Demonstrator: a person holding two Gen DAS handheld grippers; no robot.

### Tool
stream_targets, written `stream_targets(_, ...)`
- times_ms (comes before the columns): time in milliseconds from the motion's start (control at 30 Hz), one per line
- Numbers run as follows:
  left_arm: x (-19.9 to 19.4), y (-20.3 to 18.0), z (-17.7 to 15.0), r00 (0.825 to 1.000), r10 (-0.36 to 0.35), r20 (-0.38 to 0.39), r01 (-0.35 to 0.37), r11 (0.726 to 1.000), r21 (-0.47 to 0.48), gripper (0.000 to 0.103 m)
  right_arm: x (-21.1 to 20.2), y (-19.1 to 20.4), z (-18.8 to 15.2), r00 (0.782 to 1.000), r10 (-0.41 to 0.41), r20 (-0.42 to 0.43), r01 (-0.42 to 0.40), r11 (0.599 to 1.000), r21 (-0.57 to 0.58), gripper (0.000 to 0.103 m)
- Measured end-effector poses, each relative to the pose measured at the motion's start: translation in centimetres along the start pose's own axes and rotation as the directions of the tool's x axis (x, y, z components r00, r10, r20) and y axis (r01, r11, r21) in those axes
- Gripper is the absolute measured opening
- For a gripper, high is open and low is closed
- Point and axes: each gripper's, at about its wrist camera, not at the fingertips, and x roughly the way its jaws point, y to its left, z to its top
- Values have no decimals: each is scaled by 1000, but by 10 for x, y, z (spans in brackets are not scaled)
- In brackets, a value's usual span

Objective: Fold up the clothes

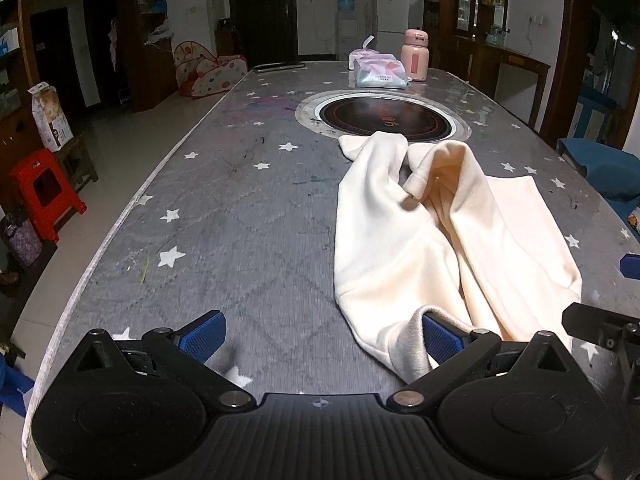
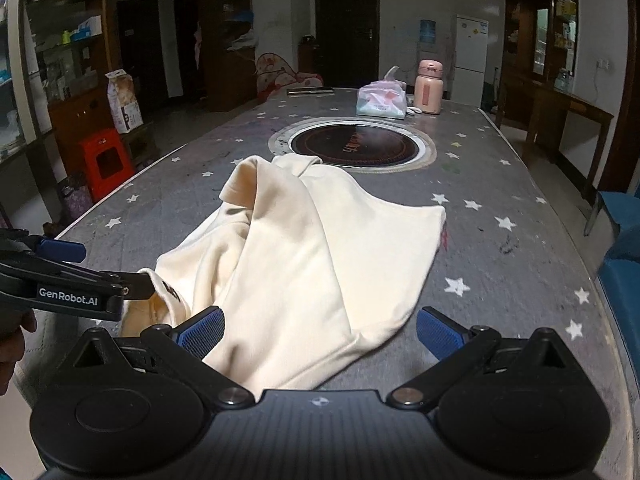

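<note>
Cream fleece, soft and thick, makes up the garment (image 1: 400,248) that lies crumpled on the grey star-printed table (image 1: 224,232), its bulk between the near edge and the round inset hotplate (image 1: 384,118) at the table's middle. It is not yet flat: a cuffed sleeve is doubled back over the body and ridges run lengthwise through it, so the step in hand looks like spreading before any fold.

The left gripper (image 1: 320,338) is spread wide at the near edge; its right finger sits under a curled hem of the garment, touching cloth, while its left finger stands over bare table. Nothing is pinched. The right gripper (image 2: 318,334) is also spread, with the garment's near hem lying between its fingers and cloth draped against the left one.

To do this well, I judge each gripper should close on one layer at a hem corner, not on a bunched handful, then the two should draw apart along the near edge so the ridges pull out. Fleece this heavy will likely drag on the table, so lifting slightly before pulling should help. The pink bottle (image 2: 428,88) and tissue pack (image 2: 380,102) stand well clear at the far end.
</note>
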Motion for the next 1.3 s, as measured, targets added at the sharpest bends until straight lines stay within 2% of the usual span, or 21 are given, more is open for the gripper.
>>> stream_targets(267, 10, 0, 14, 1000, -19, -16, 19, 1000, 8, 103, 19, 1, 18, 1000, 25, -11, -25, 999, -25, 103)
stream_targets(567, 9, 11, 13, 999, -20, -43, 20, 1000, -11, 103, 38, 5, 51, 999, 35, 16, -33, 996, -77, 101)
stream_targets(933, 1, 22, 15, 999, -4, -41, 3, 1000, -9, 103, 71, 11, 86, 999, 37, 13, -34, 989, -142, 93)
stream_targets(1133, -2, 28, 13, 999, 4, -42, -4, 1000, -2, 103, 99, 13, 94, 1000, 19, -17, -22, 984, -175, 80)
stream_targets(1233, -4, 31, 11, 999, 8, -44, -8, 1000, 0, 103, 111, 13, 96, 999, 16, -31, -21, 984, -179, 71)
stream_targets(1300, -5, 33, 10, 999, 12, -47, -12, 1000, -2, 103, 115, 12, 97, 999, 31, -40, -37, 985, -166, 61)
